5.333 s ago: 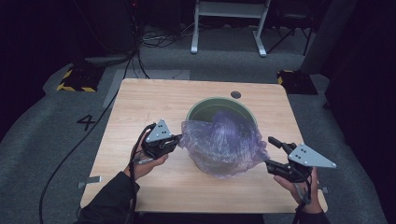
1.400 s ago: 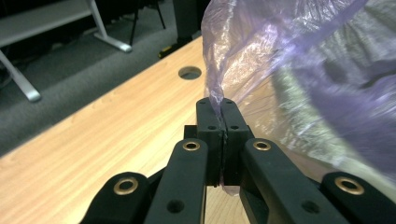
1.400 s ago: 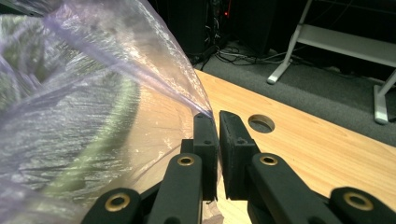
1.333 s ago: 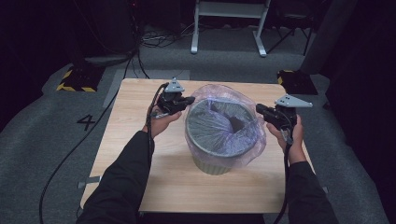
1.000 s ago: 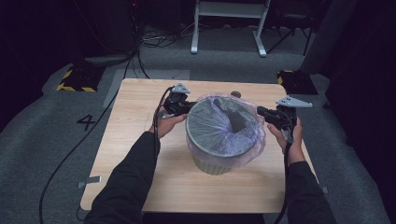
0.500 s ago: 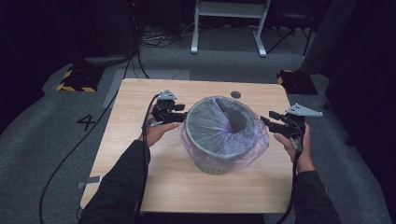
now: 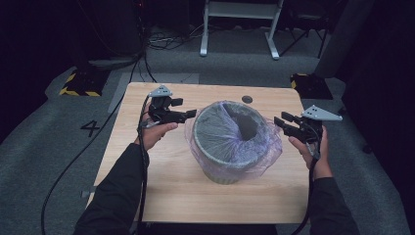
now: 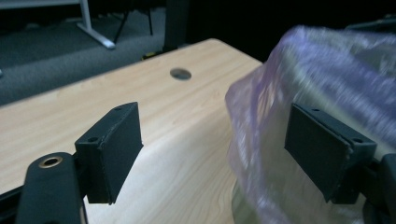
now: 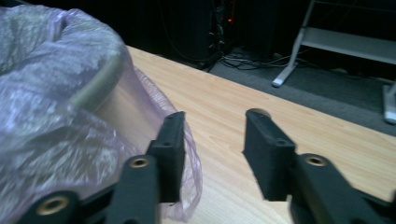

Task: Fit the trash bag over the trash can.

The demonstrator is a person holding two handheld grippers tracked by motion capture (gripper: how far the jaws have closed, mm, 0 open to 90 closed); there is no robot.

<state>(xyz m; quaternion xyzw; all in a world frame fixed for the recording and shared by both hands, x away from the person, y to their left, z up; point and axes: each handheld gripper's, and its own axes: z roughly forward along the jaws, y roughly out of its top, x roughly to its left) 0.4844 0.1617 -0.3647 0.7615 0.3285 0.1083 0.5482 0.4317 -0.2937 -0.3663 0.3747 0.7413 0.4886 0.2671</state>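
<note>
A grey-green bin [image 7: 222, 171] stands mid-table, lined with a thin purple bag [image 7: 266, 156] folded down over its rim. My left gripper [image 7: 185, 108] hovers just left of the rim. Its jaws have just been opening and stand wide. In the left gripper view [image 8: 215, 144] the bag's [image 8: 327, 79] edge hangs loose between them, not pressed. My right gripper [image 7: 280, 119] is just right of the bin. Its jaws have just been closing but stand apart [image 9: 212, 144] over bare wood, with the bag [image 9: 56, 116] beside the left jaw.
The wooden table [image 7: 147, 196] has a round cable hole [image 7: 247, 99] behind the bin. Beyond the far edge are a white metal frame [image 7: 240, 29], floor cables and a yellow-black striped block [image 7: 78, 83]. A cable trails from each gripper.
Both grippers have let go of the bag's rim and drawn outward from the bin, the left one farther. The bag now lies draped over the rim.
</note>
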